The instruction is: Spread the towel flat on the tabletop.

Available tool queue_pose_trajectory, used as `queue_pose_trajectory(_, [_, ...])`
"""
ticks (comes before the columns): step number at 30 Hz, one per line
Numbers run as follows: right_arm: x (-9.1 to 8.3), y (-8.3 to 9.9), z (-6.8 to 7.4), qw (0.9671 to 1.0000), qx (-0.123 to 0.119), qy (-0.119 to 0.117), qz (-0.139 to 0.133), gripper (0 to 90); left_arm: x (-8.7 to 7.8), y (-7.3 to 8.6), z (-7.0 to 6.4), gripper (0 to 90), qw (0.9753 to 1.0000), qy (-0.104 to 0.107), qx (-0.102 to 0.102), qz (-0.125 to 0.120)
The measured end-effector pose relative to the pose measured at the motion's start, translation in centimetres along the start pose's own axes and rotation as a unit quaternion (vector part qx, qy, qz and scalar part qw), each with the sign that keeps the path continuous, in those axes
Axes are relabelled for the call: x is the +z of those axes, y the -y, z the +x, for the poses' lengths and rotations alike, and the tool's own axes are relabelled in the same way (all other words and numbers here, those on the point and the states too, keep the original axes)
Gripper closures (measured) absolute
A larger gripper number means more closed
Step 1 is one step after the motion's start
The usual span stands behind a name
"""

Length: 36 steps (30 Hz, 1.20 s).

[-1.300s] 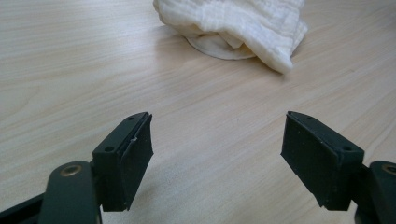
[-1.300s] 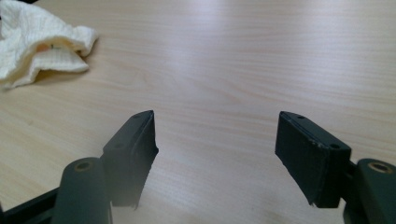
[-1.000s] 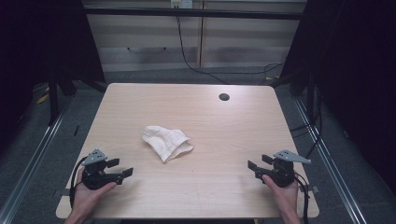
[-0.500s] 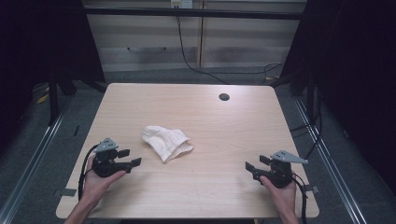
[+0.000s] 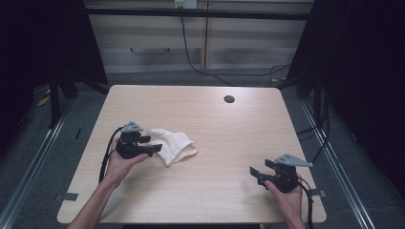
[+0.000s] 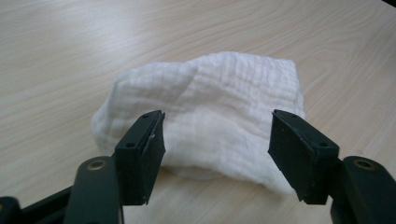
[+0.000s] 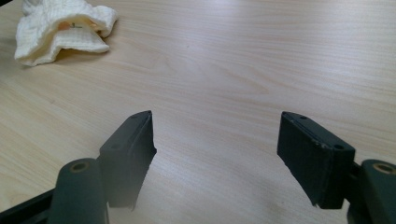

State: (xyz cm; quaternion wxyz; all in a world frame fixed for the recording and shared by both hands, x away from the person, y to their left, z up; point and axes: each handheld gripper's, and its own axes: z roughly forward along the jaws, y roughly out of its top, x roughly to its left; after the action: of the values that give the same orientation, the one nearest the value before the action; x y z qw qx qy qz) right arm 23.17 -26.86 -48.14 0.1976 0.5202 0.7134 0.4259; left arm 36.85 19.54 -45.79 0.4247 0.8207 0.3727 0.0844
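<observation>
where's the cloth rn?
High view: the white cloth lies crumpled left of the table centre, just ahead of the open left gripper.

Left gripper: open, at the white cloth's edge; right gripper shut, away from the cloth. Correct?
Not quite: the right gripper is open too, as the right gripper view shows its jaws wide apart over the bare table. The left gripper is open at the white cloth, as stated.

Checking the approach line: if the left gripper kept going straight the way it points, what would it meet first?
The white cloth. The left gripper is open, its jaws straddling the cloth's near edge, which lies right ahead on the table. Contact looks imminent, though the exact gap is hard to judge.
</observation>
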Motion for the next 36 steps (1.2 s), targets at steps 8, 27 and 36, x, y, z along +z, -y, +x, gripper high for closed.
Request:
queue_pose_trajectory(8, [0.1, 0.0, 0.0, 1.0000, 0.000, 0.004, 0.001, 25.9, 3.4, 0.3, 0.1, 44.1, 0.9987, 0.005, 0.019, 0.047])
queue_pose_trajectory(27, [0.2, 0.0, 0.2, 1.0000, -0.005, 0.000, 0.008, 26.0, 5.0, 0.7, -0.4, 68.3, 0.9955, -0.048, 0.055, 0.060])
queue_pose_trajectory(36, [0.3, 0.0, 0.2, 0.9999, -0.008, 0.000, 0.009, 26.0, 4.9, 0.9, -0.3, 72.8, 0.9971, -0.036, 0.041, 0.054])
